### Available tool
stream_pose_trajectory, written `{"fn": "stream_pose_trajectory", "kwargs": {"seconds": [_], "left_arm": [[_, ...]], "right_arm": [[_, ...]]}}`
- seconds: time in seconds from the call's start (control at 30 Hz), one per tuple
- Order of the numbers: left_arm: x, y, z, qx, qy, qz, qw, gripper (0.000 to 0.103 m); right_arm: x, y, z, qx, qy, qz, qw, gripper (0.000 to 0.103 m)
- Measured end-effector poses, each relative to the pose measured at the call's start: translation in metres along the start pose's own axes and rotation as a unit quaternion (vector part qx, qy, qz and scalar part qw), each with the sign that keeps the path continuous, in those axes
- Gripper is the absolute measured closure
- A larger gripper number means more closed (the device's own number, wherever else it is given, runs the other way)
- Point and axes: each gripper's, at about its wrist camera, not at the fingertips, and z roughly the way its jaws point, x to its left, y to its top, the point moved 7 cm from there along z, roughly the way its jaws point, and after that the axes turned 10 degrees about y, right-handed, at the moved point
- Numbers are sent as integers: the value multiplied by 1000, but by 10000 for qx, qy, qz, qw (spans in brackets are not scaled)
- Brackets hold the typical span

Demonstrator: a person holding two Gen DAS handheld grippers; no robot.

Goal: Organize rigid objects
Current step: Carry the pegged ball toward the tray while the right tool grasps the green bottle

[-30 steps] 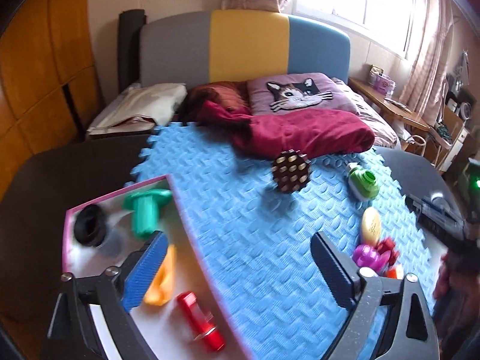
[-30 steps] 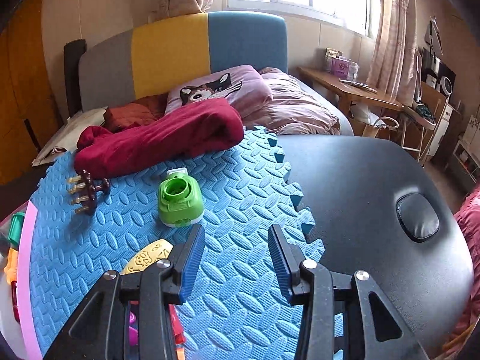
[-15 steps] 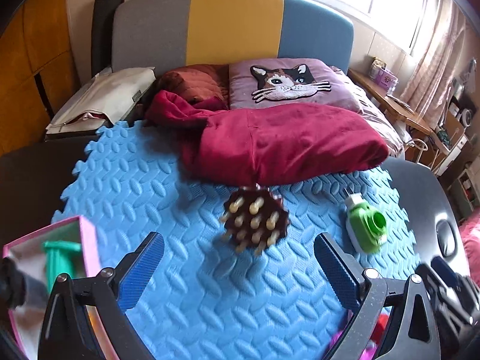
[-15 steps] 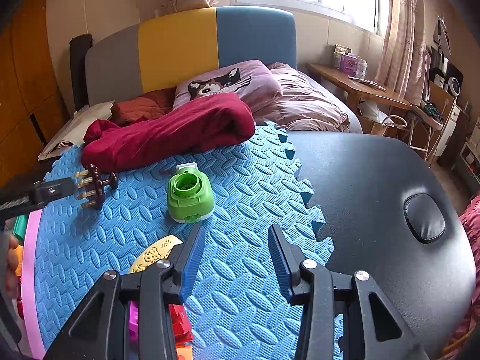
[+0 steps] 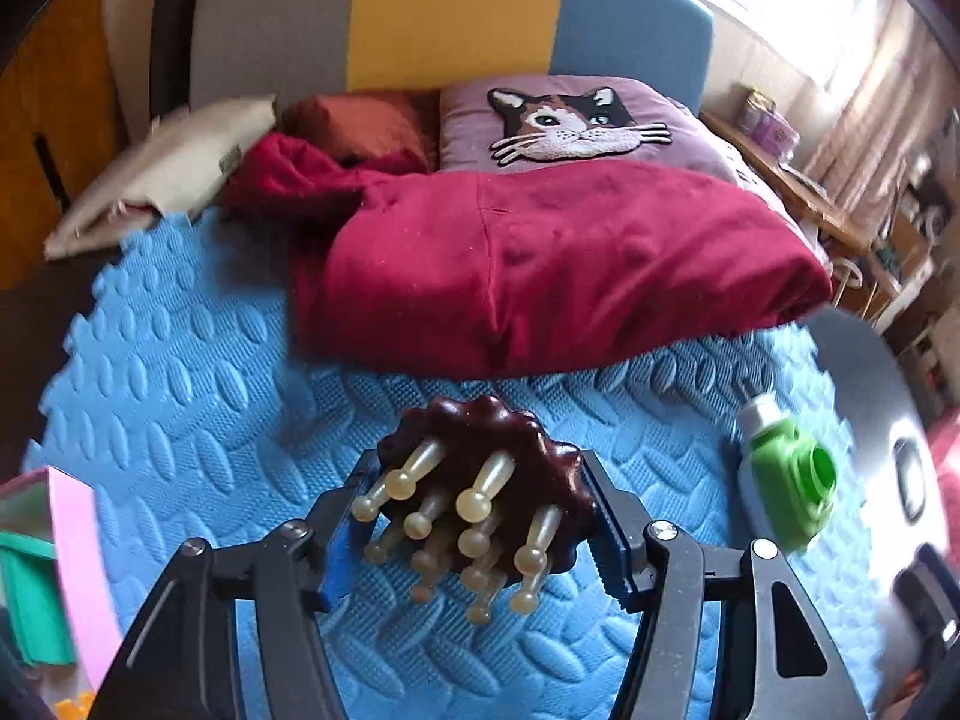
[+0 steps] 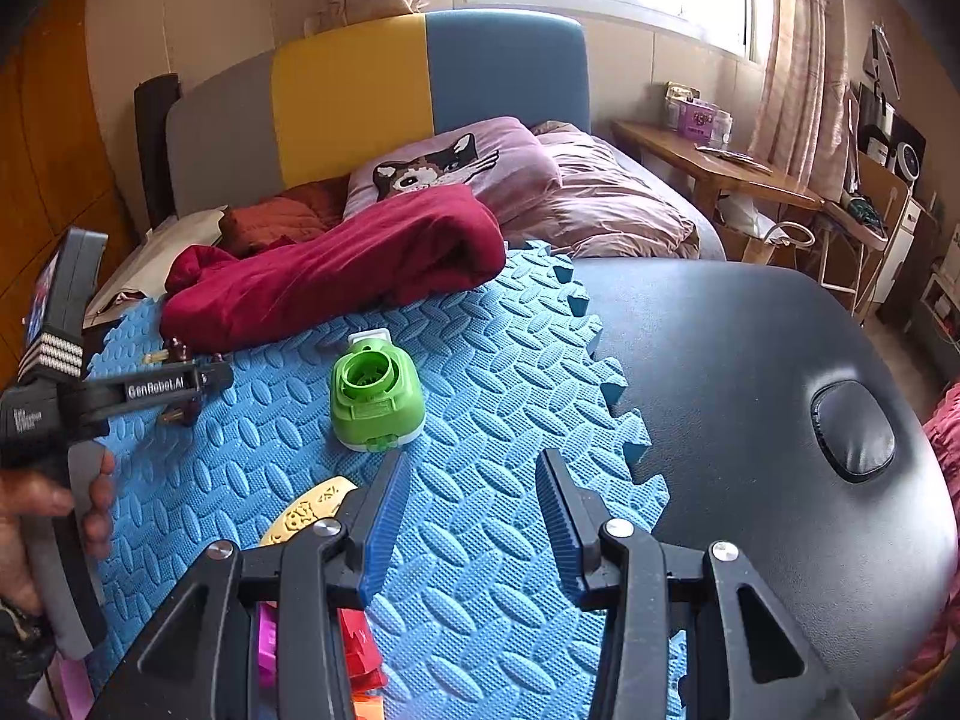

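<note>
Two blue-padded fingers of the left gripper (image 5: 474,531) have just been closing around the brown scalp massager (image 5: 489,498), and the pads now sit against its scalloped rim, apparently gripping it where it lies on the blue foam mat (image 5: 210,420) just in front of the red blanket (image 5: 558,276). The likeliest trouble is a slip: the rim is wavy and glossy, so the massager could twist or pop out when lifted. Its cream prongs point toward the camera and could catch on the pink-edged box (image 5: 78,534) at the left during the drop. The right gripper (image 6: 471,519) hangs with its fingers apart and empty, near the green bottle (image 6: 375,399), which a careless swing could knock.
</note>
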Motion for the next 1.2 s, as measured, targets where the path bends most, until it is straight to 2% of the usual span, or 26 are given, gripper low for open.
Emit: {"fn": "stream_pose_trajectory", "kwargs": {"seconds": [0.13, 0.2, 0.47, 0.57, 0.67, 0.87, 1.2], "left_arm": [[4, -12, -12, 71, 82, -15, 9999, 40], [6, -17, -27, -139, 243, 119, 9995, 40], [9, -50, -94, -666, 383, 394, 9963, 40], [14, -61, -121, -954, 500, 343, 9936, 40], [20, -72, -142, -1074, 517, 284, 9925, 40], [32, -96, -172, -1142, 503, 205, 9920, 40], [70, -133, -191, -1096, 504, -47, 9927, 40]], "right_arm": [[-2, -1, 1, 20, -25, 2, 10000, 59], [-3, -2, 2, 44, -27, 17, 10000, 59], [-8, -4, 4, 103, -128, 43, 9999, 59], [-11, -5, 6, 142, -179, 77, 9997, 59], [-14, -6, 7, 152, -234, 98, 9996, 59], [-22, -7, 8, 157, -326, 199, 9991, 59], [-28, -7, 9, 87, -209, 432, 9988, 59]]}}
